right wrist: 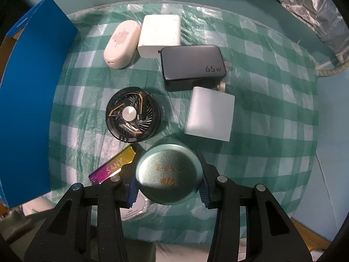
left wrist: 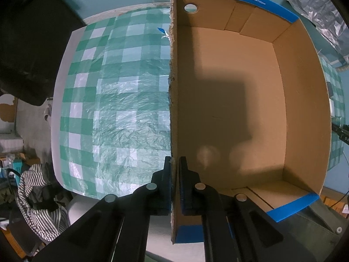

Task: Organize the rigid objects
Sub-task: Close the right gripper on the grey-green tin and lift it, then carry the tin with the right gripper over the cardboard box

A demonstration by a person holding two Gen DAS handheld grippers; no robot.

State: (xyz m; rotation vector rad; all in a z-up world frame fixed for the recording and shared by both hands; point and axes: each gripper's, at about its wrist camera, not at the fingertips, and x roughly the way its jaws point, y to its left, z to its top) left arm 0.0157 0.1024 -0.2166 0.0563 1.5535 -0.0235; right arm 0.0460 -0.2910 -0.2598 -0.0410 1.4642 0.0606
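Note:
My left gripper (left wrist: pixel 174 170) is shut on the near wall of an empty cardboard box (left wrist: pixel 240 100) with blue edges, one finger inside and one outside. The box's blue outer side (right wrist: pixel 28 100) stands at the left of the right wrist view. My right gripper (right wrist: pixel 168 183) is shut on a round green tin (right wrist: pixel 168 174), held above the checked cloth. Beyond it lie a black round fan (right wrist: pixel 132 114), an iridescent bar (right wrist: pixel 113 167), a white block charger (right wrist: pixel 209 114), a black 65W charger (right wrist: pixel 193 62), a white adapter (right wrist: pixel 160 32) and a white oval case (right wrist: pixel 122 44).
The green checked tablecloth (left wrist: pixel 113 100) covers the table. Crinkled silver foil (right wrist: pixel 309 6) lies at the far right. A striped cloth (left wrist: pixel 37 198) hangs off the table's left side. A white rounded object (right wrist: pixel 133 209) lies partly hidden under my right gripper.

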